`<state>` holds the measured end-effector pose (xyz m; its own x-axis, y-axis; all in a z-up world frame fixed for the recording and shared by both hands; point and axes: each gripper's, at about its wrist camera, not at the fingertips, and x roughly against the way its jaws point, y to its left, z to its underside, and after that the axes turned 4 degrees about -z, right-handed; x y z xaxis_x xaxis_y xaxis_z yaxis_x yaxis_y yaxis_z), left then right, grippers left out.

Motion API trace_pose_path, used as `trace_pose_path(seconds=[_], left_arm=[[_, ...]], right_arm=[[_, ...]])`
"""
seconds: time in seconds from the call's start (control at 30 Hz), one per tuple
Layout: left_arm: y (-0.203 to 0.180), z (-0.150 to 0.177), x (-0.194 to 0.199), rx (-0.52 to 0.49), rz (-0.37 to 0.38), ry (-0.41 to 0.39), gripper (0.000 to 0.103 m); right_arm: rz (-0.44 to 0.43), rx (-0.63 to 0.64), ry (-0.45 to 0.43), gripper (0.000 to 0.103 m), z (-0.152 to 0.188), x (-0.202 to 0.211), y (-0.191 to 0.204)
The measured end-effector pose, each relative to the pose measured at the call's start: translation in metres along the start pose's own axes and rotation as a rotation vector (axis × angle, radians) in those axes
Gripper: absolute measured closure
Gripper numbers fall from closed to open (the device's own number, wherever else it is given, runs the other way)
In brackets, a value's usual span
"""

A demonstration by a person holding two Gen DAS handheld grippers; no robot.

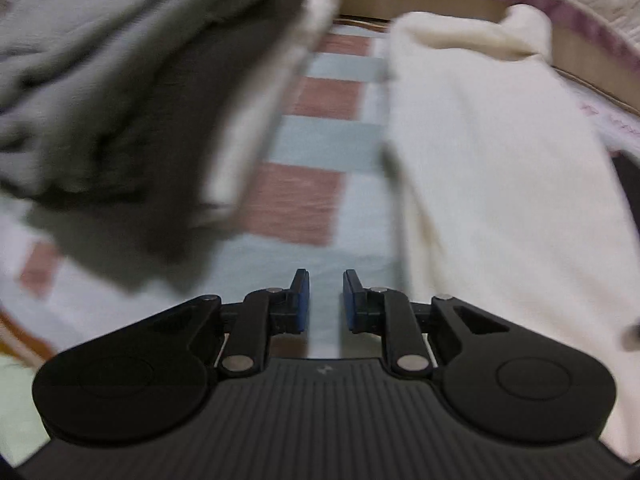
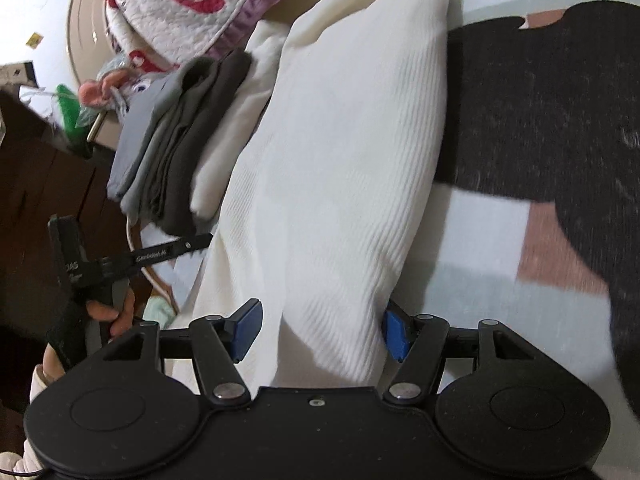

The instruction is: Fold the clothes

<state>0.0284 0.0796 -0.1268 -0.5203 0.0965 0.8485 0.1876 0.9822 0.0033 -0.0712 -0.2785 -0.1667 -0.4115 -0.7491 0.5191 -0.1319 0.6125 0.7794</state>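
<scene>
Cream ribbed knit garment (image 2: 336, 168) spread long over checked bedcover (image 2: 480, 280), beside stacked grey folded clothes (image 2: 180, 140). Lower end lying between wide-open jaws of right gripper (image 2: 320, 330), pads not pressing. Left gripper (image 1: 326, 300) jaws narrow, gripping nothing, garment to their right.

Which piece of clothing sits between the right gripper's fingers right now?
The cream ribbed garment. Its near end lies between the open right gripper, while the folded grey stack and the black garment lie off to either side.

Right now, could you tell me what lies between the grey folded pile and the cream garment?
In the left wrist view, only bare checked bedsheet separates the grey pile from the cream garment.
</scene>
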Motion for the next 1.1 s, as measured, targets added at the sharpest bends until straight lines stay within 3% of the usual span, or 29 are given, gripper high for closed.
trace_pose_path(seconds=[0.07, 0.1, 0.13, 0.2, 0.33, 0.37, 0.4, 0.47, 0.53, 0.6, 0.63, 0.67, 0.7, 0.87, 0.9, 0.97, 1.03, 1.07, 1.1], left_arm=[[0.017, 0.006, 0.006, 0.140, 0.216, 0.019, 0.083], [0.020, 0.010, 0.010, 0.171, 0.284, 0.018, 0.081], [0.017, 0.014, 0.013, 0.150, 0.303, 0.014, 0.079], [-0.003, 0.019, 0.015, 0.029, 0.277, 0.032, 0.063], [-0.041, 0.024, 0.018, -0.204, 0.239, 0.099, 0.064], [-0.048, 0.025, 0.018, -0.259, 0.235, 0.120, 0.078], [-0.051, 0.027, 0.019, -0.328, 0.211, 0.142, 0.101], [-0.051, 0.028, 0.024, -0.463, 0.139, 0.164, 0.101], [-0.030, 0.020, 0.036, -0.443, 0.106, 0.152, 0.101], [-0.003, 0.013, 0.048, -0.329, 0.096, 0.143, 0.098], [0.006, 0.011, 0.052, -0.277, 0.081, 0.140, 0.092], [0.012, 0.011, 0.053, -0.237, 0.072, 0.142, 0.080], [0.014, 0.012, 0.052, -0.208, 0.094, 0.159, 0.068], [0.003, 0.026, 0.033, -0.099, 0.228, 0.266, 0.049], [-0.005, 0.029, 0.025, -0.127, 0.226, 0.296, 0.044], [-0.018, 0.034, 0.017, -0.193, 0.187, 0.346, 0.043], [-0.021, 0.033, 0.017, -0.198, 0.187, 0.335, 0.043], [-0.019, 0.032, 0.020, -0.186, 0.204, 0.320, 0.042], [-0.018, 0.032, 0.024, -0.174, 0.222, 0.300, 0.042]], right_arm=[[0.004, 0.010, 0.008, 0.035, 0.004, 0.002, 0.002], [0.004, 0.012, 0.009, 0.035, 0.005, 0.003, 0.002], [0.004, 0.010, 0.006, 0.035, 0.006, 0.003, 0.002], [0.001, 0.005, -0.002, 0.036, 0.006, 0.003, 0.002], [0.006, -0.017, -0.027, 0.036, 0.011, 0.008, 0.001], [0.015, -0.016, -0.031, 0.036, 0.015, 0.009, 0.002], [0.021, -0.015, -0.032, 0.036, 0.018, 0.011, 0.004], [0.022, -0.010, -0.023, 0.034, 0.024, 0.013, 0.008], [-0.005, -0.012, -0.006, 0.034, 0.031, 0.016, 0.011], [-0.035, -0.020, 0.011, 0.034, 0.041, 0.018, 0.012], [-0.049, -0.024, 0.020, 0.034, 0.045, 0.019, 0.012], [-0.056, -0.026, 0.030, 0.034, 0.048, 0.020, 0.012], [-0.057, -0.025, 0.037, 0.034, 0.050, 0.020, 0.012], [-0.072, -0.011, 0.063, 0.035, 0.057, 0.020, 0.016], [-0.080, 0.006, 0.059, 0.051, 0.057, 0.022, 0.018], [-0.121, 0.063, 0.008, 0.089, 0.056, 0.030, 0.026], [-0.256, 0.076, -0.140, 0.089, 0.052, 0.057, 0.033], [-0.287, 0.069, -0.183, 0.089, 0.048, 0.070, 0.034], [-0.262, 0.079, -0.190, 0.089, 0.042, 0.078, 0.037]])
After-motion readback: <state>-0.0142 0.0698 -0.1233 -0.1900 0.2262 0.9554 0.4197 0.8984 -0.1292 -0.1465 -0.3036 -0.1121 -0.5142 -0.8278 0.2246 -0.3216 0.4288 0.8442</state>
